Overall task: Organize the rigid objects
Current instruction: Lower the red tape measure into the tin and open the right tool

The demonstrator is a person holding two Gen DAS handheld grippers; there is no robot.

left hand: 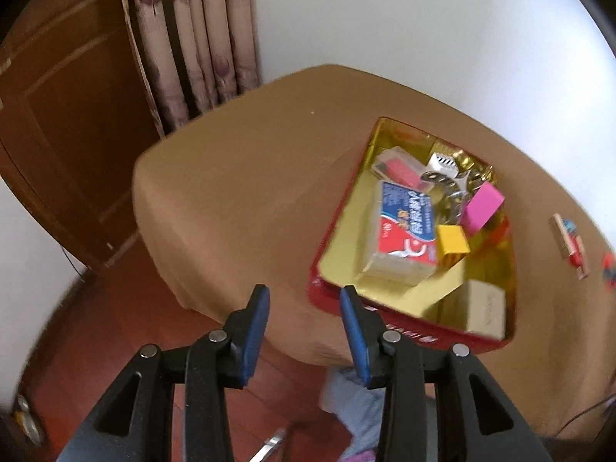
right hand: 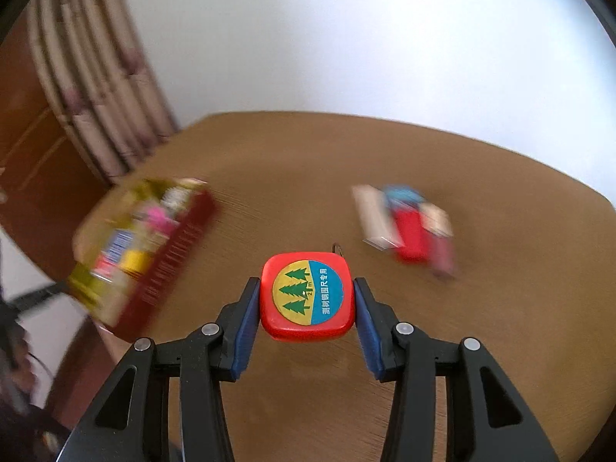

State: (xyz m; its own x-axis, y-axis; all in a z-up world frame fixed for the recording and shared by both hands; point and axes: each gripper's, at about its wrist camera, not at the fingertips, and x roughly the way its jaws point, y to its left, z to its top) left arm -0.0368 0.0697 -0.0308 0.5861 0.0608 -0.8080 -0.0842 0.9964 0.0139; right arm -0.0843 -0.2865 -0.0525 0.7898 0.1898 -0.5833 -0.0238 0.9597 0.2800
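Note:
My right gripper (right hand: 306, 288) is shut on a red tape measure (right hand: 307, 295) with a yellow and blue tree label, held above the brown table (right hand: 308, 177). A red box with a gold inside (left hand: 331, 300) sits near the table's edge and holds a toothpaste carton (left hand: 404, 223), a pink block (left hand: 481, 202), a yellow block (left hand: 452, 239) and metal parts. The box also shows blurred at the left of the right wrist view (right hand: 165, 261). My left gripper (left hand: 304, 294) is open and empty, just off the box's near left corner.
A small pile of red, blue and beige pieces (right hand: 408, 227) lies on the table right of the box, and also shows in the left wrist view (left hand: 569, 242). A curtain (left hand: 192, 38) and a wooden door (left hand: 57, 115) stand behind. Red-brown floor (left hand: 127, 327) lies below the table's edge.

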